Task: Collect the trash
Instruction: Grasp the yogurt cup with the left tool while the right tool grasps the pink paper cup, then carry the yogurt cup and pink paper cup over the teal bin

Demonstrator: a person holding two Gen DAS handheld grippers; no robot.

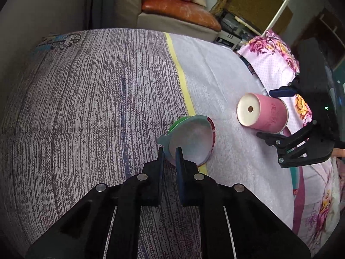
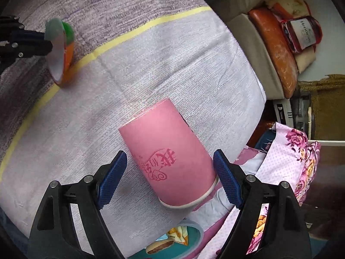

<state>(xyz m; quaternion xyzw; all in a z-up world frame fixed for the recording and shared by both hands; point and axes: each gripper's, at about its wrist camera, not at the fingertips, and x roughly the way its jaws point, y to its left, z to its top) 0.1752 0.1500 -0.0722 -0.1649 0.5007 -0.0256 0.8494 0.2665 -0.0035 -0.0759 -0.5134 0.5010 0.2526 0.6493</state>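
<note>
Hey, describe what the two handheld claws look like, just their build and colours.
Both match: the left claw and right claw have matte black plastic linkage arms joined by round silver pivot pins, and flat fingers faced with blue textured pads. Seen from the left wrist camera, the right claw's black body shows a small green light. No sleeves or markings are visible.

Two wrist fisheyes close above the bed [image 1: 86, 108], facing each other, both showing the pink cup [image 1: 264, 113].

Bare bedspread [image 2: 151, 69] lies between pink cup [image 2: 170, 157] and yogurt tub [image 2: 62, 51].
</note>
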